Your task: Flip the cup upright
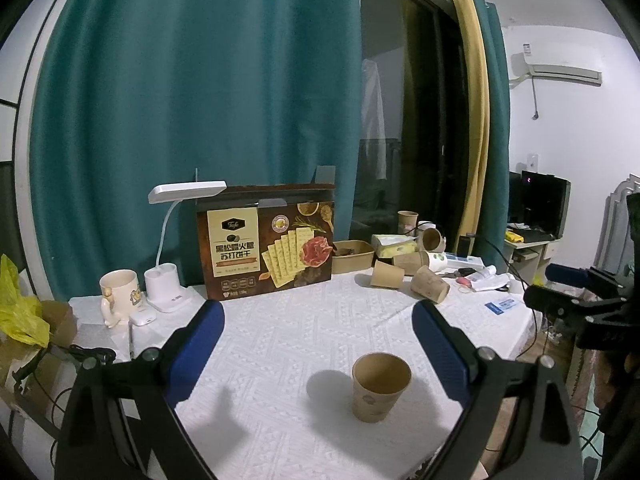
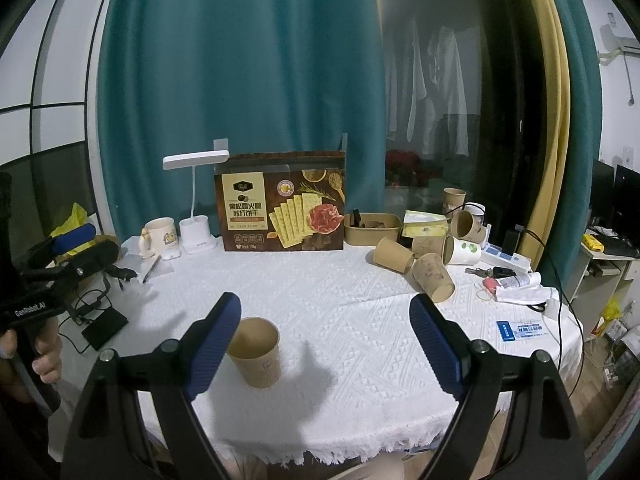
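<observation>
A brown paper cup [image 1: 381,387] stands upright on the white tablecloth [image 1: 300,344], mouth up, its tapered kraft wall printed with a faint round mark. The cloth is woven in a raised diamond pattern and ends in a short fringe at the near edge, seen from the right wrist.

The left gripper [image 1: 318,330] hangs above the cloth with its jaws spread wide and nothing between them — the cup sits just inside its right finger, apart from the ribbed blue pads [image 1: 200,344]. The right gripper [image 2: 325,322] is likewise wide open and empty; in its view the same cup [image 2: 256,354] stands just beside the left blue pad, partly hidden behind it, and whether they touch cannot be told.

At the back of the table a rectangular cardboard cracker box [image 1: 266,246] stands upright in glossy brown print. Left of it are a white desk lamp [image 1: 172,236] with a flat bar head on a thin curved neck, and a cream ceramic mug [image 1: 120,292]. To the right lies a loose heap of paper cups [image 1: 416,274] — most on their sides, open mouths showing — next to a shallow kraft tray [image 1: 353,256] and a tissue pack [image 1: 394,245].
</observation>
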`<control>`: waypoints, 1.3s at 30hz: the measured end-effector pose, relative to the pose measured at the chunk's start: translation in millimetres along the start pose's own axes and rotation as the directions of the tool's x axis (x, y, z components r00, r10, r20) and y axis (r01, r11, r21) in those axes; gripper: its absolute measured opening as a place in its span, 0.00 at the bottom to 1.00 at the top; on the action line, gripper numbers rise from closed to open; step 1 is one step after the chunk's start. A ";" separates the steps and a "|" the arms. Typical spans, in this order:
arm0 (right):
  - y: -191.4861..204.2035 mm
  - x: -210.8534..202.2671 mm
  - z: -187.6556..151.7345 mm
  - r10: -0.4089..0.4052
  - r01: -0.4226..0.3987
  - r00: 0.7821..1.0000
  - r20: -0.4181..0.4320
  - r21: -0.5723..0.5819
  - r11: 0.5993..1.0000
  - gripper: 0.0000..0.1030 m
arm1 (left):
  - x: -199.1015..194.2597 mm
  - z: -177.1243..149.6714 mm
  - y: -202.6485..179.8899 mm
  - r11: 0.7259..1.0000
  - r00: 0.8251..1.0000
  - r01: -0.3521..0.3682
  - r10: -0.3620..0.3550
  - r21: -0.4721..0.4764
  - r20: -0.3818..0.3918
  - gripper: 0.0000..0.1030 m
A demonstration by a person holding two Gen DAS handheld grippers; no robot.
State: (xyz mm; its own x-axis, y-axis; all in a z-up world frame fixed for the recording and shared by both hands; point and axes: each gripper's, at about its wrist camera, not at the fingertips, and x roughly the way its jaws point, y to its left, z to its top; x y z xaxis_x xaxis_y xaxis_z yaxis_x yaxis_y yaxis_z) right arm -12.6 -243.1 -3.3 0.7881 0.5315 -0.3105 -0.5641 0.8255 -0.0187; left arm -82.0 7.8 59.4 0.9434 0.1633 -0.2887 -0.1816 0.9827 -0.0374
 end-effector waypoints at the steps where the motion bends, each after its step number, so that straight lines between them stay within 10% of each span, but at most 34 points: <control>1: -0.1 0.0 -0.3 0.001 -0.001 1.000 0.000 0.000 1.000 0.82 | -0.9 0.4 -0.9 1.000 1.000 0.002 -0.002 -0.001 0.004 0.92; 39: -2.0 0.9 -7.1 -0.003 0.003 1.000 -0.001 0.008 1.000 0.82 | -0.2 2.9 -6.0 1.000 1.000 0.017 -0.017 -0.008 0.005 0.92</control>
State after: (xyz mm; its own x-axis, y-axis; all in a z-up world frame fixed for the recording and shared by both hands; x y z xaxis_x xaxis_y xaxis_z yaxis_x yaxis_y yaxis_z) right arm -12.5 -245.6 -10.3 0.7896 0.5288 -0.3114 -0.5597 0.8286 -0.0120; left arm -80.3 2.2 62.4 0.9477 0.1468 -0.2835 -0.1674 0.9846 -0.0497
